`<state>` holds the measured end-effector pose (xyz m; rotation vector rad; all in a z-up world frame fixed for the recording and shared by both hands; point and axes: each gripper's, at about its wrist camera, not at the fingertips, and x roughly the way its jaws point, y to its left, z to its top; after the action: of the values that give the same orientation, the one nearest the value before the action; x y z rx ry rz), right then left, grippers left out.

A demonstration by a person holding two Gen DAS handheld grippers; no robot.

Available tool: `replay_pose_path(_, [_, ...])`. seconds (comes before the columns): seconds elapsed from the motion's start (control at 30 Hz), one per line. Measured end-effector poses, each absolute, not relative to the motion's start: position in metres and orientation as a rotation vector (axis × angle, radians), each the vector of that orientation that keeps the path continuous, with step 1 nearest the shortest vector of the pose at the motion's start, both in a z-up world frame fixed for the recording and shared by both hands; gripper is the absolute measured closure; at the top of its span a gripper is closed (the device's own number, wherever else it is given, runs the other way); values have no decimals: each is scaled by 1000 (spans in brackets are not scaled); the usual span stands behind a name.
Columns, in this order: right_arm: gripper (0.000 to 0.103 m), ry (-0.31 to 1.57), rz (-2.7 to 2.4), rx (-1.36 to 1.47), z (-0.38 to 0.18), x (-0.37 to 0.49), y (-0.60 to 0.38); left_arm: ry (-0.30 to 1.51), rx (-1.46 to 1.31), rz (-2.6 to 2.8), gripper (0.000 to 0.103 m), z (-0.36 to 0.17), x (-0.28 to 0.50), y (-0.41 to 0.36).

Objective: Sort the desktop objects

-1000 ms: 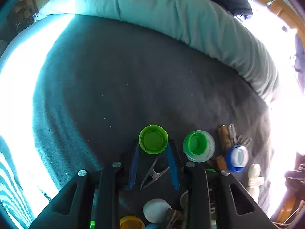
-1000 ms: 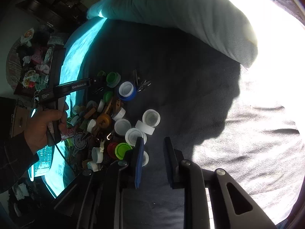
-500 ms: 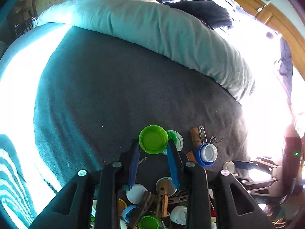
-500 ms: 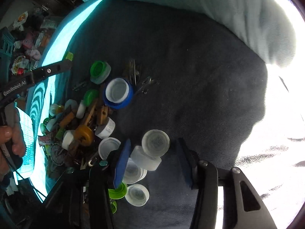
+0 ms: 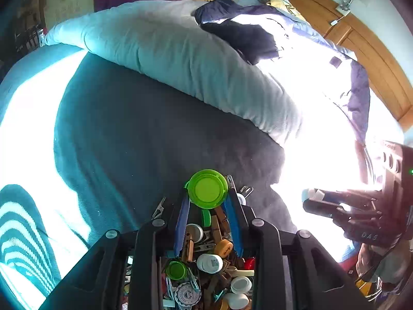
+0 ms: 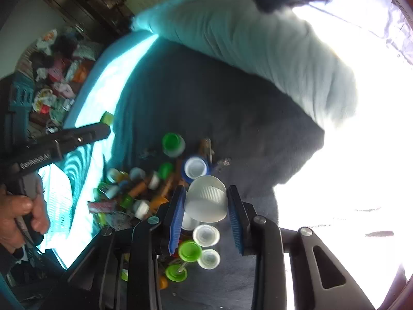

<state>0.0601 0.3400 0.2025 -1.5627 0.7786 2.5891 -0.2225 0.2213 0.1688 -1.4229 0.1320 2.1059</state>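
In the left wrist view, the left gripper (image 5: 207, 204) has its 2 blue pads pressed on the sides of a green cap (image 5: 207, 188), a little below the centre of the frame. The cap sits at the very tips with its flat face to the camera, probably because a thin disc is easiest to pinch across its rim. Under it, at the bottom of the frame, lies the pile (image 5: 206, 266) of mixed caps, clothespins and clips on the dark blanket (image 5: 155, 134), so the cap looks lifted clear of the heap.

In the right wrist view, the right gripper (image 6: 206, 206) has a white ribbed cap (image 6: 206, 199) between its jaws, and the jaws are closing on it. The pads appear to touch its sides, and it lies tilted with the ribbed wall showing. I think the ribs give a good hold. Below it a few white caps (image 6: 206, 235) and green ones remain on the blanket, and a blue cap (image 6: 196, 168) lies just above it.

At the left edge, a hand (image 6: 20, 214) holds the handle of the other gripper.

The pale pillow (image 5: 180, 59) fills the upper part of the left wrist view. The open dark cloth there seems the likely place for the sorted groups.
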Motion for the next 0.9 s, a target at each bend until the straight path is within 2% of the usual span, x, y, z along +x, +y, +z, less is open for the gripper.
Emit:
replay_pose_path(0.13, [72, 797, 2653, -1444, 237, 66, 340, 149, -1420, 2101, 73, 184, -215, 218])
replay_pose_path(0.2, [72, 959, 2642, -1378, 244, 71, 347, 148, -1418, 2097, 73, 186, -214, 218])
replay_pose_path(0.27, [72, 839, 2676, -1350, 251, 70, 340, 153, -1411, 2098, 73, 186, -213, 219])
replay_pose_path(0.3, [72, 798, 2650, -1428, 241, 66, 335, 145, -1415, 2095, 73, 185, -212, 219])
replay_pose_path(0.37, [72, 930, 2608, -1440, 227, 70, 341, 132, -1421, 2094, 73, 185, -211, 218])
replay_pose_path(0.57, [71, 890, 2642, -1457, 224, 83, 326, 133, -1428, 2076, 73, 181, -207, 221])
replay_pose_path(0.63, [68, 874, 2645, -1461, 223, 86, 325, 127, -1425, 2077, 73, 182, -206, 221])
replay_pose_path(0.67, [55, 862, 2645, -1467, 222, 83, 324, 123, -1424, 2079, 73, 181, -207, 221])
replay_pose_path(0.73, [35, 827, 2639, -1471, 219, 82, 326, 124, -1421, 2081, 73, 181, -207, 221])
replay_pose_path(0.9, [38, 739, 2584, -1565, 198, 83, 328, 122, -1432, 2083, 73, 173, -210, 220])
